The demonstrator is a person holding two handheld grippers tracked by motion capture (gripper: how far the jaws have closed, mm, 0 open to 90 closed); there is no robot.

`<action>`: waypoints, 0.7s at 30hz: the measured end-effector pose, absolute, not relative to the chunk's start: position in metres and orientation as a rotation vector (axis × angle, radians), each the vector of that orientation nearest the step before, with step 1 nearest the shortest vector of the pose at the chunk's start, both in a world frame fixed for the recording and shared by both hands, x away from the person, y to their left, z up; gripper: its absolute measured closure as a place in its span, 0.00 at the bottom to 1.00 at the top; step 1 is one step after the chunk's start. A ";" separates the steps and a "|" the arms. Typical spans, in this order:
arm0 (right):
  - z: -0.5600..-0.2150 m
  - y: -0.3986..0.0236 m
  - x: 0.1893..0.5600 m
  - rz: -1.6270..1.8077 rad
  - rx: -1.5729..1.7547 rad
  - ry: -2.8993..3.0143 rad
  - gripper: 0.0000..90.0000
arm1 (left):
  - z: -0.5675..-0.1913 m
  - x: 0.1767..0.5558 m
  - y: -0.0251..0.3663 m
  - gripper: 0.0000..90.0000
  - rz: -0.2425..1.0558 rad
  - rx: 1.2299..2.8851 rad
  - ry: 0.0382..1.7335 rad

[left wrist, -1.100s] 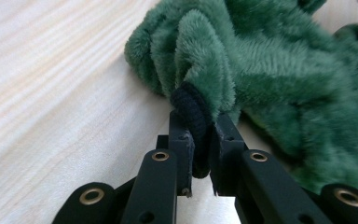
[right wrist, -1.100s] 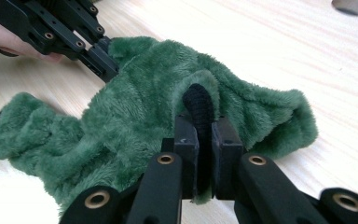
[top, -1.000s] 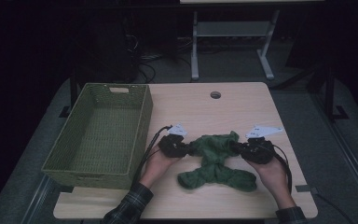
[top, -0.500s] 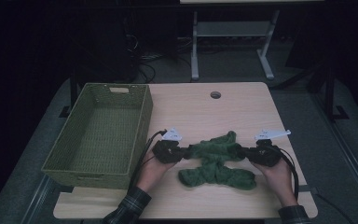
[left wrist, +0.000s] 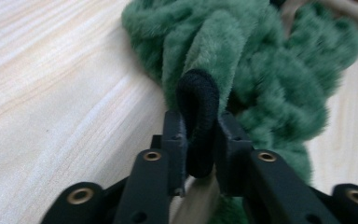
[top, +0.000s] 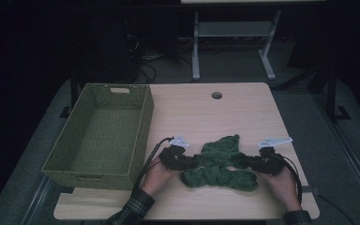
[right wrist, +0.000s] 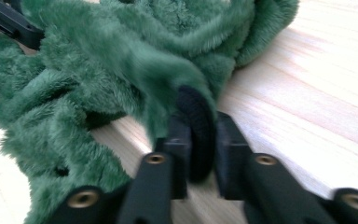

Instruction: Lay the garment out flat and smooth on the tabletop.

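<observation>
Between both grippers lies the green fuzzy garment (top: 218,164); left gripper (left wrist: 200,135) and right gripper (right wrist: 200,135) have just been opening, black cuffs sitting loosely between their jaws.

Your left gripper (top: 193,162) points toward 3 o'clock and your right gripper (top: 242,161) toward 9 o'clock, tips facing across a short gap. Both pairs of jaws have just been opening, black fabric trim between them.

A pale wooden table (top: 243,117) bears a woven green basket (top: 104,133) and a crumpled green plush cloth (top: 218,164).
</observation>
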State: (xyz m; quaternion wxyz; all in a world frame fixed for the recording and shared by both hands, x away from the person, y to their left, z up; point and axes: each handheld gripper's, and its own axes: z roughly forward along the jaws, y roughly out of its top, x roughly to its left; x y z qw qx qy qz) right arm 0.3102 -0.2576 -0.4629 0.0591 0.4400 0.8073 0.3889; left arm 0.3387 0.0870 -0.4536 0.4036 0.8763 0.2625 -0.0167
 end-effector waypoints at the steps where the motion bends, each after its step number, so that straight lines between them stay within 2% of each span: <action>1: -0.461 -0.259 0.308 1.178 1.335 2.436 0.76 | -0.449 0.338 0.088 0.77 -0.043 2.208 0.654; 6: -0.449 -0.271 0.298 1.230 1.314 2.372 0.70 | -0.428 0.335 0.093 0.63 0.009 2.162 0.618; 13: -0.422 -0.268 0.310 1.272 1.261 2.323 0.70 | -0.412 0.347 0.092 0.65 0.064 2.130 0.620; 21: -0.410 -0.245 0.345 1.261 1.248 2.331 0.71 | -0.417 0.386 0.078 0.67 0.073 2.121 0.682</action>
